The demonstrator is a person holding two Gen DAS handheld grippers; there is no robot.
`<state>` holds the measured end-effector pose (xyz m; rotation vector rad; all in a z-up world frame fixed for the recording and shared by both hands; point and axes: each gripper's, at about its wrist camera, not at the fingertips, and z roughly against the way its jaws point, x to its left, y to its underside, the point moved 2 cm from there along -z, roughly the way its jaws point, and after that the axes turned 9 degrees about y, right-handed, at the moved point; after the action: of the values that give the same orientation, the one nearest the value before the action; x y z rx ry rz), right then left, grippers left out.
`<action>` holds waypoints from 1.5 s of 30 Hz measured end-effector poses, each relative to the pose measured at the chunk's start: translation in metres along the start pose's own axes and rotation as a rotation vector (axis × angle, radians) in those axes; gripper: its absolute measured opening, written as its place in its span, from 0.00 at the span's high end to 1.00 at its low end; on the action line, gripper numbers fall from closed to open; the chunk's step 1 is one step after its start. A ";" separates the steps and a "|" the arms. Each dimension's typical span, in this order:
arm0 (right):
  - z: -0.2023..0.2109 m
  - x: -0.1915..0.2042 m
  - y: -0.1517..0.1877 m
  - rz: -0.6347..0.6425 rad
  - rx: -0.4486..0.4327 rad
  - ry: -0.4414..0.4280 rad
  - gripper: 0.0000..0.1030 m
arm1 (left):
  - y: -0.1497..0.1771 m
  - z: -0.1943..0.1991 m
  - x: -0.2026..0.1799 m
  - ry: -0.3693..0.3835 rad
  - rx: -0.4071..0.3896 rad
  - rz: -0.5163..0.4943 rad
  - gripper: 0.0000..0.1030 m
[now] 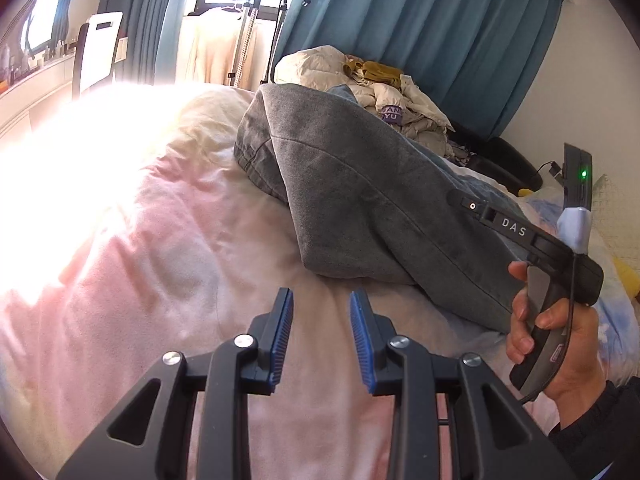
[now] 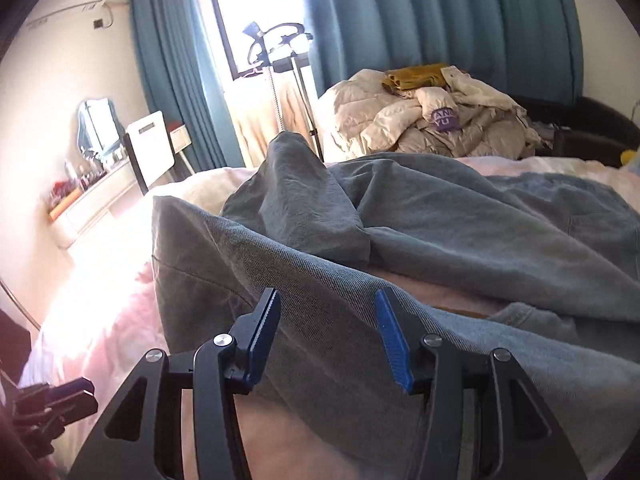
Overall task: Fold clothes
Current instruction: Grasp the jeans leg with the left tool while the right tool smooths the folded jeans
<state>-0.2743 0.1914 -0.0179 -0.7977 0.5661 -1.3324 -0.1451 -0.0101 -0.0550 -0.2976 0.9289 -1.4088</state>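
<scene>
Grey-blue denim trousers (image 1: 360,200) lie crumpled on the pink and white bedcover (image 1: 180,240). My left gripper (image 1: 321,294) hovers over bare bedcover just in front of the trousers, open, with nothing between its blue pads. At the right of the left wrist view a hand (image 1: 552,332) holds the black body of my right gripper; its fingers are out of sight there. In the right wrist view my right gripper (image 2: 327,296) stands open low over a trouser leg (image 2: 320,320), and its pads do not press the cloth. One leg folds up into a hump (image 2: 300,184).
A heap of cream padded jackets with a mustard garment (image 2: 432,120) sits at the bed's far side. Teal curtains (image 2: 440,20), a steamer stand (image 2: 276,60), a white chair (image 2: 152,148) and a dressing table with mirror (image 2: 96,184) stand beyond the bed.
</scene>
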 end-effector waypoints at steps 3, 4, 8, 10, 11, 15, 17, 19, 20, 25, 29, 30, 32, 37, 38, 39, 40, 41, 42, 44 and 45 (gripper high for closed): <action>-0.006 0.001 -0.006 0.077 -0.037 -0.002 0.51 | 0.003 -0.012 -0.003 -0.013 0.015 -0.028 0.71; -0.005 0.002 -0.010 0.097 -0.059 -0.006 0.51 | 0.004 -0.016 -0.003 -0.012 0.022 -0.031 0.71; -0.018 0.011 -0.010 0.187 -0.027 -0.095 0.50 | 0.004 -0.027 0.001 0.006 0.049 -0.003 0.71; -0.032 0.015 -0.002 0.209 0.003 -0.081 0.50 | 0.004 -0.031 0.003 -0.003 0.049 0.002 0.71; -0.036 0.016 0.003 0.201 0.021 -0.105 0.50 | 0.003 -0.031 0.003 -0.012 0.049 0.003 0.71; -0.035 0.027 0.019 0.240 0.031 -0.103 0.79 | -0.002 -0.025 0.010 -0.022 0.024 0.044 0.71; -0.026 0.033 0.028 0.278 0.029 -0.065 0.92 | -0.005 -0.017 0.015 -0.020 -0.001 0.071 0.71; -0.006 0.040 0.038 0.307 0.009 -0.047 0.98 | -0.008 -0.007 0.018 -0.024 -0.032 0.093 0.71; 0.005 0.045 0.043 0.327 0.007 -0.040 0.98 | -0.009 -0.003 0.019 -0.020 -0.042 0.105 0.71; 0.060 0.078 0.080 0.431 0.025 0.017 0.99 | -0.012 0.033 0.020 0.076 -0.056 0.203 0.71; 0.080 0.100 0.126 0.510 0.123 0.060 0.99 | -0.010 0.051 0.020 0.086 -0.066 0.192 0.71; 0.079 0.102 0.137 0.521 0.168 0.071 0.99 | -0.009 0.053 0.022 0.095 -0.063 0.202 0.71; 0.071 0.104 0.156 0.525 0.276 0.086 0.98 | -0.008 0.055 0.027 0.107 -0.057 0.221 0.71; 0.061 0.097 0.169 0.411 0.395 0.096 0.83 | -0.004 0.041 0.044 0.091 -0.006 0.257 0.71; 0.064 0.094 0.166 0.372 0.390 0.077 0.81 | -0.002 0.037 0.049 0.091 0.005 0.277 0.71; 0.067 0.091 0.162 0.334 0.383 0.057 0.79 | 0.000 0.034 0.054 0.092 0.015 0.297 0.71; 0.070 0.087 0.158 0.296 0.369 0.025 0.77 | 0.001 0.032 0.060 0.109 0.018 0.332 0.71; 0.072 0.084 0.153 0.258 0.354 -0.005 0.76 | 0.002 0.030 0.066 0.125 0.020 0.367 0.71; 0.074 0.079 0.147 0.216 0.337 -0.031 0.74 | 0.003 0.028 0.072 0.155 0.016 0.409 0.71; 0.078 0.069 0.136 0.124 0.306 -0.089 0.69 | 0.002 0.025 0.087 0.253 -0.006 0.506 0.71; 0.079 0.063 0.131 0.070 0.294 -0.125 0.65 | 0.001 0.022 0.094 0.280 -0.003 0.557 0.71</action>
<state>-0.1216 0.1500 -0.0667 -0.6090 0.2872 -1.2561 -0.1390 -0.1035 -0.0768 0.1582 1.1357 -0.9429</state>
